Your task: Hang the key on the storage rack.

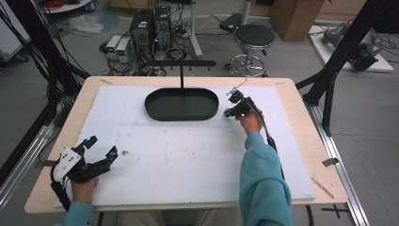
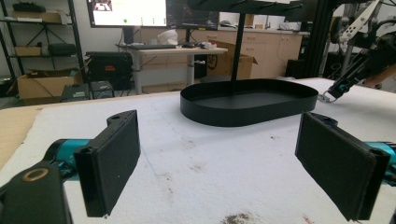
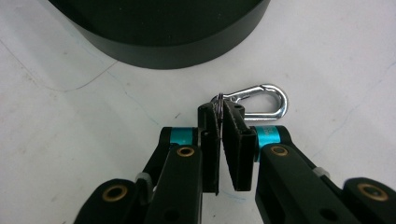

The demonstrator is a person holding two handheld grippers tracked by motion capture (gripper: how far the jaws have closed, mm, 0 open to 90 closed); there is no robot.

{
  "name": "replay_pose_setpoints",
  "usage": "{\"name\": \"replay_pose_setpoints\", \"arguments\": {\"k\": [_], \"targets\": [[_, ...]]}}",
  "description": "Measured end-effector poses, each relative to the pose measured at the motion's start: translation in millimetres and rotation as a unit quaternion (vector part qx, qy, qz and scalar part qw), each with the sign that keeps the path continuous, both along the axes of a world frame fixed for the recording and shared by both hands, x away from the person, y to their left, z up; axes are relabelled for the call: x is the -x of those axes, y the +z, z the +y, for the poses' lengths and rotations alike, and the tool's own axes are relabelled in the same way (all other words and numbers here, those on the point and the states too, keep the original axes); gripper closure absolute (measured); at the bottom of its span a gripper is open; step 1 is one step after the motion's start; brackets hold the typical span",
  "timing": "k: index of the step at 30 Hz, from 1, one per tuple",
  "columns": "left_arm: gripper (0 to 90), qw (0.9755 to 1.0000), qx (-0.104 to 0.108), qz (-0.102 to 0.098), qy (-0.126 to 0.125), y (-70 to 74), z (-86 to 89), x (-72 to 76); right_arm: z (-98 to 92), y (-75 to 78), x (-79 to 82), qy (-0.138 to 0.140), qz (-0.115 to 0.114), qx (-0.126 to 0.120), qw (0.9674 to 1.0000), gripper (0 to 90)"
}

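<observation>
Table [image 1: 301, 141]: pale wood top, bare strips along its left, right and far edges.
Mat [image 1: 188, 155]: white sheet covering most of the table, its near edge close to the table's near edge; faint blue lines and small dark specks on it; the wide middle between the two hands lies free.
Tray [image 1: 181, 104]: black oval with a low wall, on the mat near the far edge, centre; a thin black post rises from its far side to a crossbar.
Left gripper [image 1: 101, 151]: at the near-left corner of the mat, held in a hand; jaws spread wide, nothing between the pads [image 2: 114, 163]; open mat ahead of it up to the tray.
Right gripper [image 1: 229, 112]: just right of the tray's right end, held by a hand with a teal sleeve [image 1: 263, 183]; jaws drawn almost together, pinching the ring end of the clip between the pads.
Clip [image 3: 261, 101]: silver metal snap hook with a small split ring, on the mat close to the tray's wall but apart from it; its ring sits between the right gripper's pads, the hook loop sticks out beyond the fingertips.
Writing: a small pale label on the right gripper's teal collar, too blurred to read; no other marks legible.
</observation>
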State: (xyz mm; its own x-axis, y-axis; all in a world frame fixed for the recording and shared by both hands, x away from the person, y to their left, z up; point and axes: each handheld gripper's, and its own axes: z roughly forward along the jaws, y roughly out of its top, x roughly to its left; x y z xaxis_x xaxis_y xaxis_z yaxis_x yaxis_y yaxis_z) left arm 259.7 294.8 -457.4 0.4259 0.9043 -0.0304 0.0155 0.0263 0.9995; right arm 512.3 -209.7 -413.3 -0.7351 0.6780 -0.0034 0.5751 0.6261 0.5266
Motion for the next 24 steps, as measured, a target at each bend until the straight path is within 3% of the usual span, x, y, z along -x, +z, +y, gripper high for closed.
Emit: {"name": "replay_pose_setpoints", "arguments": {"k": [10, 14, 22, 24], "targets": [[14.5, 1.0, 0.0, 0.001, 0.0, 0.0, 0.0, 0.0, -2.8, 2.6, 0.4, -0.016, 0.013, -0.005, 0.9998, 88.6], [14.5, 1.0, -0.001, 0.001, 0.0, 0.0, 0.0, 0.1, -2.6, 4.2, 1.2, -0.01, 0.007, -0.002, 0.9999, 88.8], [14.5, 1.0, 0.0, 0.001, 0.0, 0.0, 0.0, 0.0, -5.6, 17.5, 4.5, -0.009, -0.008, -0.029, 0.9995, 88.9], [14.5, 1.0, -0.001, 0.001, 0.0, 0.0, 0.0, 0.0, -8.7, 22.1, 5.6, -0.011, -0.01, -0.045, 0.9989, 88.9]]}}
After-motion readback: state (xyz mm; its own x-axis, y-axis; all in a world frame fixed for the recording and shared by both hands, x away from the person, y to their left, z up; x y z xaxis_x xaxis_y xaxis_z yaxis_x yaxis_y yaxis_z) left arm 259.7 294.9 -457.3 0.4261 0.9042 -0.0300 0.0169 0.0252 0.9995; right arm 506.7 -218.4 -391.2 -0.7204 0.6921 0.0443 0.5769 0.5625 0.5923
